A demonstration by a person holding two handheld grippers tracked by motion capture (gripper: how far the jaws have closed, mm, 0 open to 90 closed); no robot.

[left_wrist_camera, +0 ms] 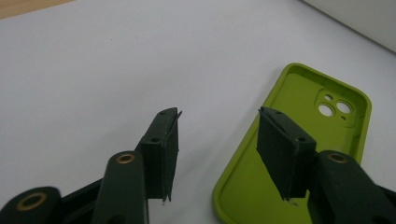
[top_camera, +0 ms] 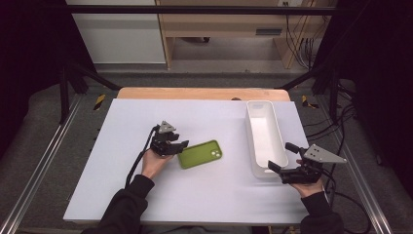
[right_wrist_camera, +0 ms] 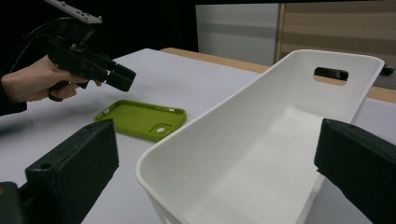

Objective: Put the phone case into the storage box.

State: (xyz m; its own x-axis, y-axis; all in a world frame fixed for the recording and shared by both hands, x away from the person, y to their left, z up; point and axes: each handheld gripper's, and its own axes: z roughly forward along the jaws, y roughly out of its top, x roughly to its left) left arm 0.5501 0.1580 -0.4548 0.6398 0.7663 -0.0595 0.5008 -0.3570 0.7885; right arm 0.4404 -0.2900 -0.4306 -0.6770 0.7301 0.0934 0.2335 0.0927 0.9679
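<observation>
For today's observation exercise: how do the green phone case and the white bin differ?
The phone case is green, flat and shallow; the bin is white, deep and tall-walled. The case has camera holes; the bin has a handle slot. Both lie open side up and empty on the table.

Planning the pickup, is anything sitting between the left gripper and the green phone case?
Nothing visible blocks it: the left gripper hangs with jaws apart over the near edge of the lime-green soft phone case on bare white table.
</observation>
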